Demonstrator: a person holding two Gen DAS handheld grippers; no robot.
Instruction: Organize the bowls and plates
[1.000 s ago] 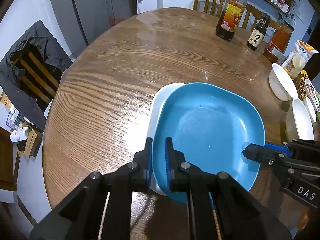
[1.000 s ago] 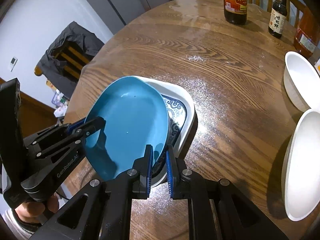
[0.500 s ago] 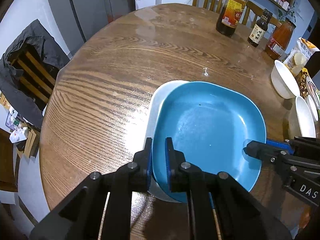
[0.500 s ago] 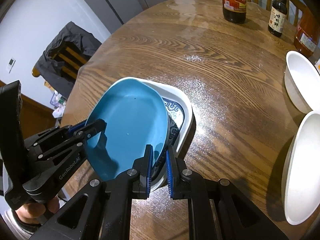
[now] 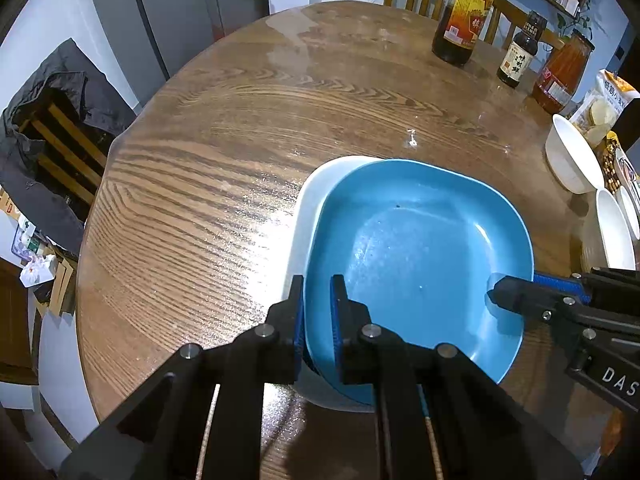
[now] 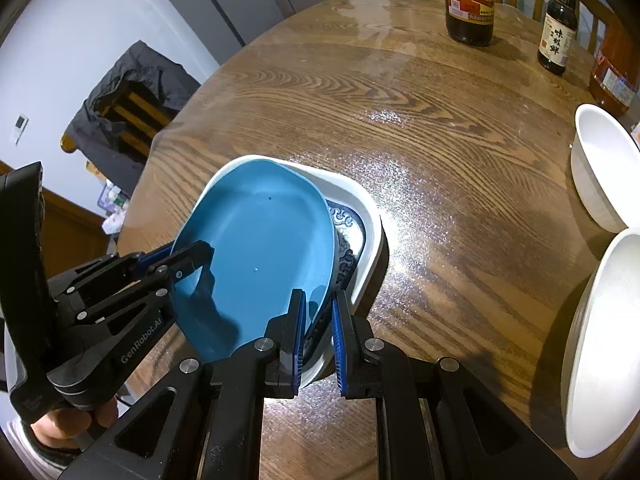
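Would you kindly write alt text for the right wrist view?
Both grippers, right and left, clamp opposite rims of a tilted square blue plate above a white square dish with blue pattern on a round wooden table. Two white bowls sit right; sauce bottles stand behind.

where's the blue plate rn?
Blue plate sits near the table's front edge, over the white dish, both hand-held grippers clamped on its rim: left, right.

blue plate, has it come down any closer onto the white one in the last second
Yes. In the right wrist view the blue plate covers more of the white patterned plate beneath it, settling lower and hiding more of the pattern.
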